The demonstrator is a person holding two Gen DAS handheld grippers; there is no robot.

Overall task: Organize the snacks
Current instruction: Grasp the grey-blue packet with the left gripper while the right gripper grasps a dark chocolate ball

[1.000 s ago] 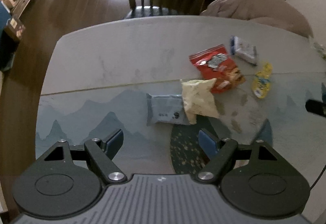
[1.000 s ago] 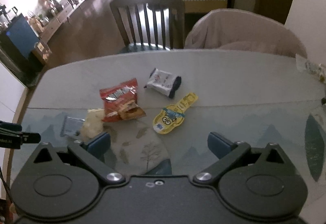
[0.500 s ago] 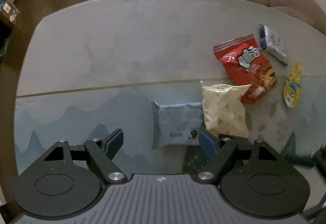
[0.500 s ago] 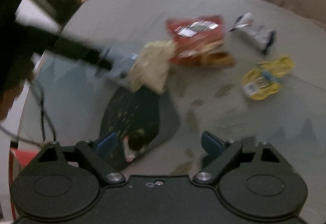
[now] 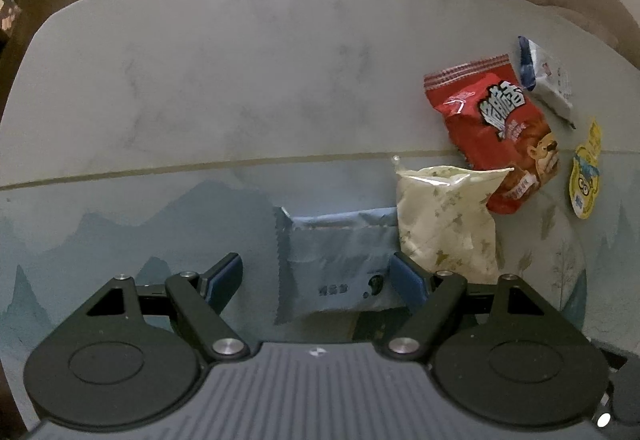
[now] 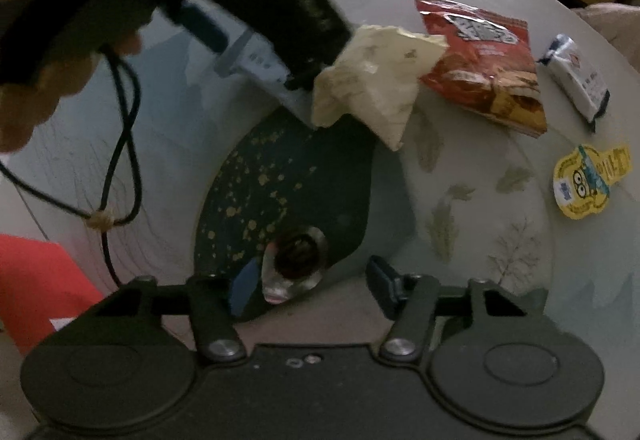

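So on the tabletop the flat wafer pack sits nearest the left-wrist camera. The star-print pouch overlaps its right end, with the chip bag behind that, partly under the pouch's corner. Further right: the small wrapped bar, and the cartoon sachet in front of it.

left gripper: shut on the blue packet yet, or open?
Open. The left gripper straddles the blue packet, but a clear gap shows between one pad and the packet's edge.
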